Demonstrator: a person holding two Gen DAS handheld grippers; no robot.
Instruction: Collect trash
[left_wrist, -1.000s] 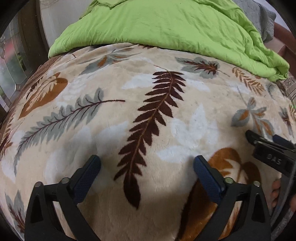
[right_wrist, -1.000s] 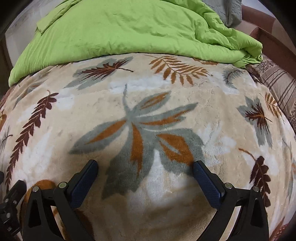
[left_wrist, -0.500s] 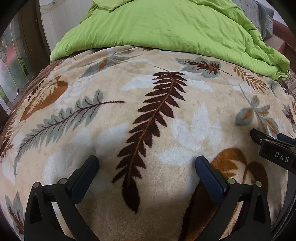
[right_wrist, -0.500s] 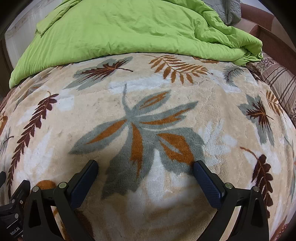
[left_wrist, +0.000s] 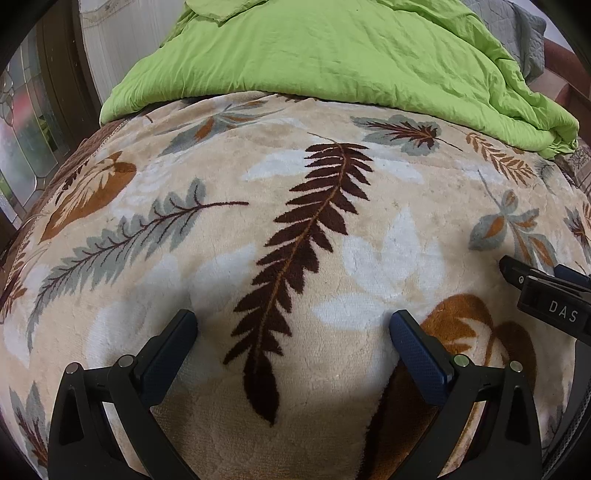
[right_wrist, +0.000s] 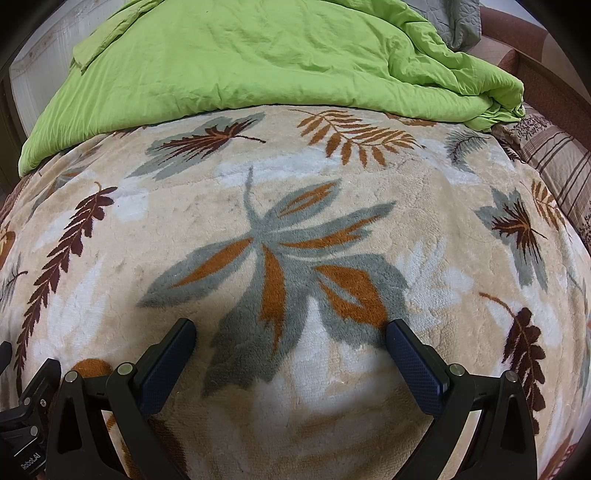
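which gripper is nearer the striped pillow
Right. The right gripper has the striped pillow ahead to its right; the left gripper sits farther left, beyond it.

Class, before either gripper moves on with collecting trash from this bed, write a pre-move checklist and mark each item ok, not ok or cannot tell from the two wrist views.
1. Left gripper open and holding nothing: ok.
2. Right gripper open and holding nothing: ok.
3. Trash in view on the leaf-patterned blanket: not ok, none shows in either view.
4. Trash hidden under the green duvet: cannot tell.
5. The two grippers apart from each other: ok, each shows only at the edge of the other's view.
6. A bin or bag for the trash in view: not ok, none shows.
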